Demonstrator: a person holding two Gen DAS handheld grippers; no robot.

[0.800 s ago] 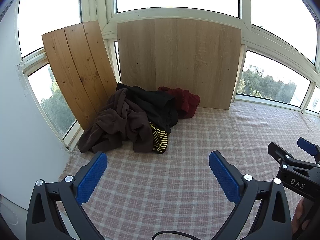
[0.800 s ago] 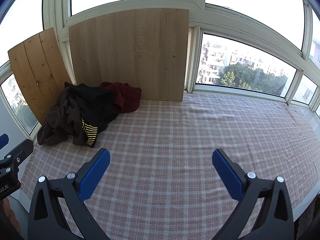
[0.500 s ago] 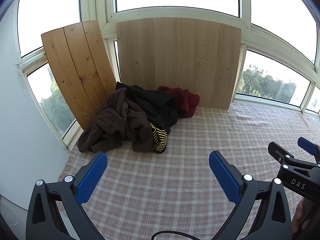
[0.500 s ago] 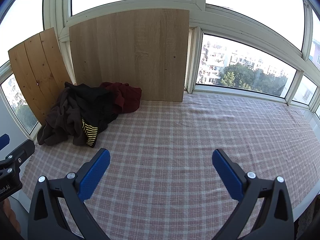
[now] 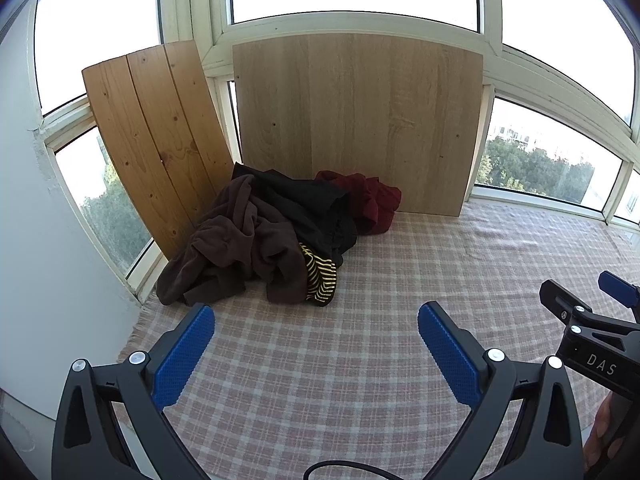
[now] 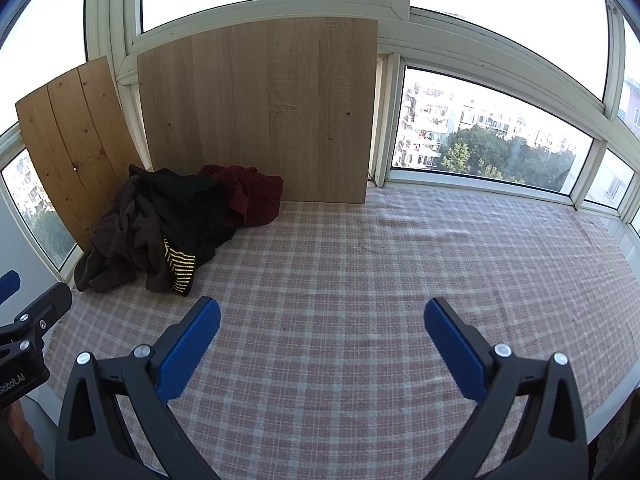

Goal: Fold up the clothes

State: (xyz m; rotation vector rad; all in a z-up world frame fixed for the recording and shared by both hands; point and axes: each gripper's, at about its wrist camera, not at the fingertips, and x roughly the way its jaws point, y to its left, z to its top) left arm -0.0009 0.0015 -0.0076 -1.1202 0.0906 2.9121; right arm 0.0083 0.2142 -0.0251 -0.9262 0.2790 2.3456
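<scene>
The pile of clothes (image 5: 276, 236) lies in the centre-left of the left wrist frame, on the checked cloth (image 5: 400, 320), against the two wooden boards (image 5: 352, 120). It comprises a brown garment (image 5: 240, 248), a black garment (image 5: 308, 208), a dark red garment (image 5: 368, 200) and a yellow-striped piece (image 5: 320, 280). The left gripper (image 5: 316, 350) sits at lower centre, jaws spread wide and empty, well short of the pile. The right gripper (image 6: 322, 344) is likewise spread and empty, with the pile at its upper left, well apart.
</scene>
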